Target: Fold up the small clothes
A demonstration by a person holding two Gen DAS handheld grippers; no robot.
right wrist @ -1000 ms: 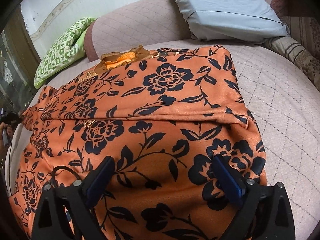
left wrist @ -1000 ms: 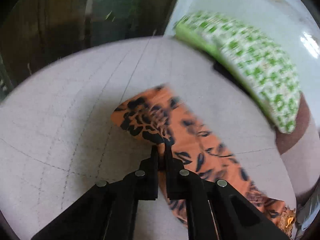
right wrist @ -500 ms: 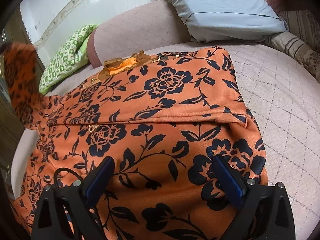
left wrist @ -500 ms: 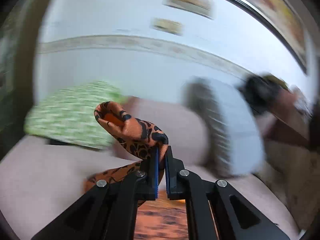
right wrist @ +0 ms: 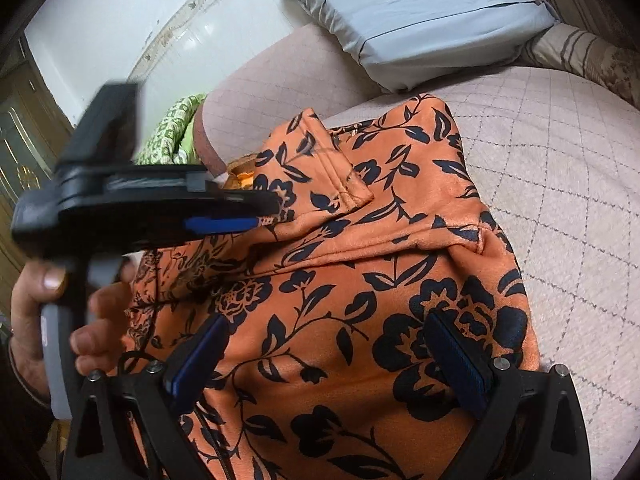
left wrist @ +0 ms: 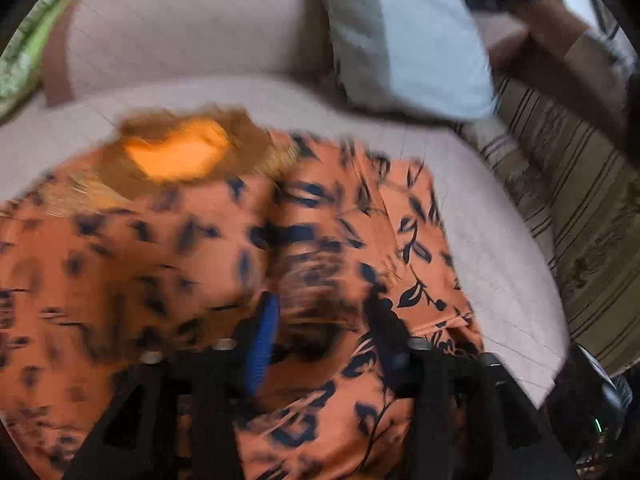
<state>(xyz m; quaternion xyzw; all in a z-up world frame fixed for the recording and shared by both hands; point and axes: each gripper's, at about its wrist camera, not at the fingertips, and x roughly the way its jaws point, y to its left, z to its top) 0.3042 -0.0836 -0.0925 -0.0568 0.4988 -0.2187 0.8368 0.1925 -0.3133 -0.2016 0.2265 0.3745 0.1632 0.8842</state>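
Note:
An orange garment with black flowers (right wrist: pixel 360 280) lies flat on a pink quilted surface (right wrist: pixel 560 160). Its left sleeve (right wrist: pixel 320 168) is folded across the chest, cuff toward the right. My left gripper (right wrist: pixel 264 212) reaches in from the left, held by a hand (right wrist: pixel 36 300), its tips at the folded sleeve. In the blurred left wrist view the left gripper (left wrist: pixel 324 304) has its jaws apart and opening, with sleeve cloth loose between them, below the neck opening (left wrist: pixel 176 152). My right gripper (right wrist: pixel 328 356) hangs open just over the garment's lower part, gripping nothing.
A grey pillow (right wrist: pixel 420 12) leans on the backrest behind the garment. A green patterned cushion (right wrist: pixel 168 132) sits at the far left, a striped cushion (right wrist: pixel 592 56) at the far right. Bare quilted surface shows to the right of the garment.
The left gripper carried the sleeve up and over from the left onto the garment's chest, and its jaws have parted. The right gripper barely moved and stayed open.

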